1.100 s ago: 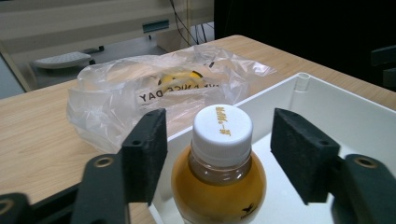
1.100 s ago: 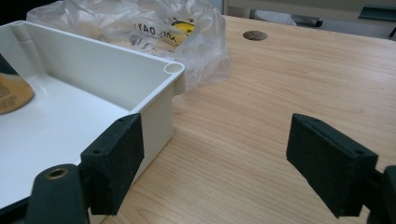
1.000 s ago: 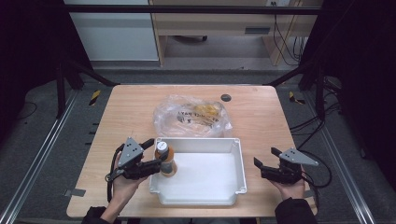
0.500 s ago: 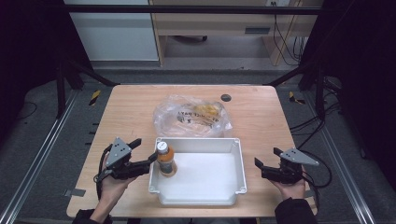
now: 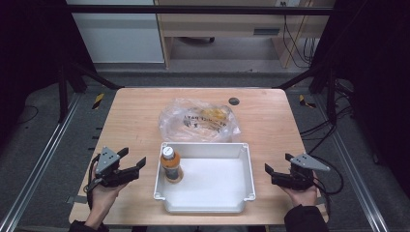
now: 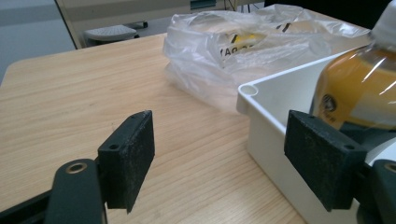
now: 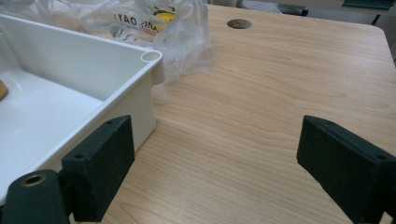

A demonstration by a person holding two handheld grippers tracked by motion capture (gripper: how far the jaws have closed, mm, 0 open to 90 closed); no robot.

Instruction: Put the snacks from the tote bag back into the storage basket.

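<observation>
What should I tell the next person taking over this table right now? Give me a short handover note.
Left hand-held gripper: open, nothing between its jaws, which have just been opening; it sits left of the white bin.
Right hand-held gripper: open, empty, right of the bin.
Bottle: upright in the bin's near-left corner, released.
Plastic bag: on the table behind the bin, with yellowish items inside, untouched.
Done: bottle placed in the bin.
Left: probably moving the bag's contents into the bin.

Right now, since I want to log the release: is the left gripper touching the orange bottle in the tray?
Apart. In the high view the left gripper sits outside the white tray, bare table between it and the bottle; its jaws, just opening, hold nothing.
</observation>
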